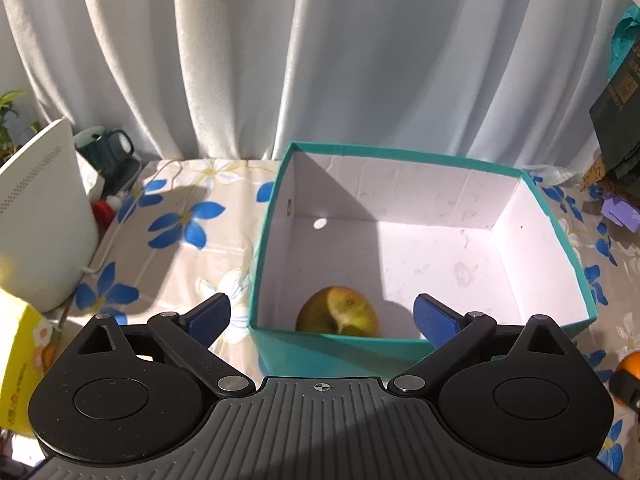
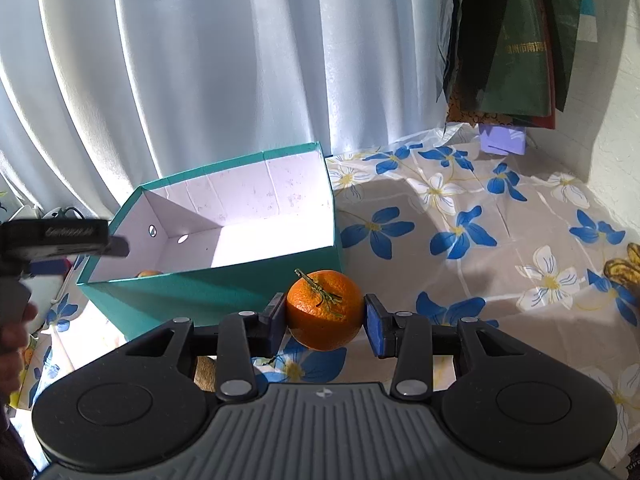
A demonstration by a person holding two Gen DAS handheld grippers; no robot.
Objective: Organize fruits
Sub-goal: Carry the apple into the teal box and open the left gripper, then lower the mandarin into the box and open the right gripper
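Note:
A teal box [image 1: 400, 156] with a white inside stands on the flowered tablecloth [image 1: 176, 248]. A yellow-green fruit [image 1: 338, 314] lies in it against the near wall. My left gripper [image 1: 322, 308] hangs open above that wall, with nothing between its blue pads. In the right wrist view my right gripper [image 2: 325, 318] is shut on an orange [image 2: 325, 312] with a green stem, held just right of the box [image 2: 208, 292]. The fruit [image 2: 149, 273] barely shows over the rim. At the left edge are the left gripper [image 2: 60, 236] and a hand [image 2: 12, 336].
A white appliance [image 1: 44, 216], a yellow carton [image 1: 20, 360] and a dark green mug [image 1: 108, 146] stand left of the box. A banana [image 2: 624, 270] lies at the right edge. Dark green bags [image 2: 516, 40] hang at the back right. A curtain [image 2: 240, 60] closes the back.

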